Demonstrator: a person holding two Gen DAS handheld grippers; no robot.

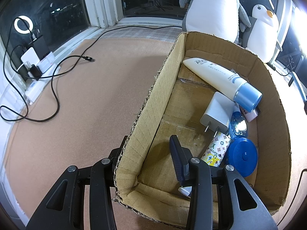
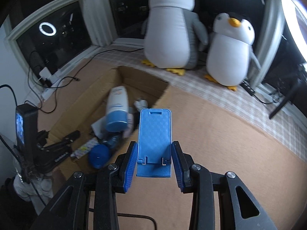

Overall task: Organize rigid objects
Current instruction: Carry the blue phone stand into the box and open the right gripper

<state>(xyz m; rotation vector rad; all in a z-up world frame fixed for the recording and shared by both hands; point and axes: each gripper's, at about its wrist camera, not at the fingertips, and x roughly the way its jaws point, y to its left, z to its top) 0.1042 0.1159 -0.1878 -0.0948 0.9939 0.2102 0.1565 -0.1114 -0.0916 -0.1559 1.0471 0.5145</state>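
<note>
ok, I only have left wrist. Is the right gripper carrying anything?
Observer: Yes. The right gripper is shut on a blue phone stand, held by its sides between the pads.
Operator: In the box yet?
Observer: No. In the right wrist view the cardboard box lies ahead and to the left, and the stand is in the air, not inside it.

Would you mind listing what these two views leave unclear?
- Left wrist view: the small white item in the cardboard box sits half hidden behind the left tongs.
- Right wrist view: box contents near the tube are motion-blurred; the blue phone stand hides the near wall.
</note>
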